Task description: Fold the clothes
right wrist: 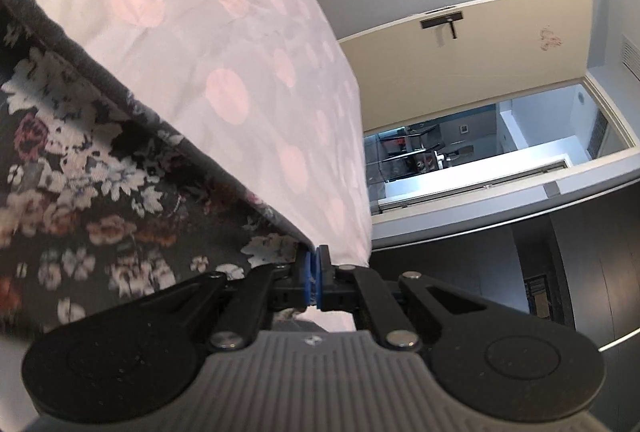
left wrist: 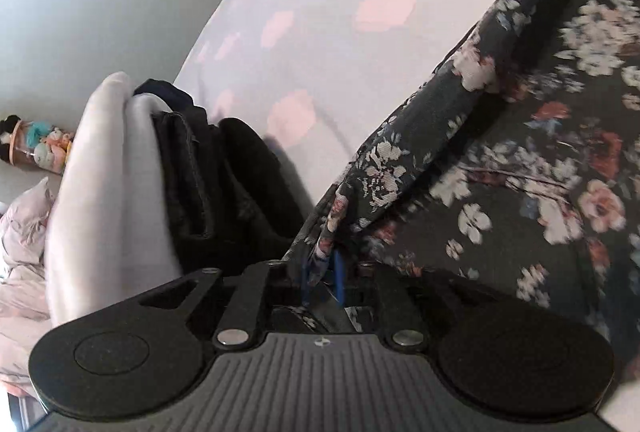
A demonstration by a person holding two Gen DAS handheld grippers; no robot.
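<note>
**Ana:** Tongs first. The right tongs (right wrist: 314, 278) sit at the lower middle of the right wrist view, blue pads pressed together on the hem of the floral garment (right wrist: 92, 192), with the cloth running away to the left of the frame.

**Ben:** And the left tongs (left wrist: 322, 278)?

**Ana:** Their blue pads stand a little apart at the lower middle of the left wrist view. A fold of the same floral garment (left wrist: 520, 160) lies between them, but I can't see the pads pressing on it, so I read that side as let go or nearly so.

**Ben:** Where is the garment overall?

**Ana:** On the bed sheet (left wrist: 320, 32), the pale one with pink spots. It fills the right half of the left view and the left half of the right view.

**Ben:** How far along?

**Ana:** Part way, I'd judge. A stack of dark folded clothes (left wrist: 224, 184) sits left of centre in the left view beside something pale and blurred (left wrist: 104, 200), so some pieces look done. The floral one is rumpled along its edge and looks not yet folded.
</note>
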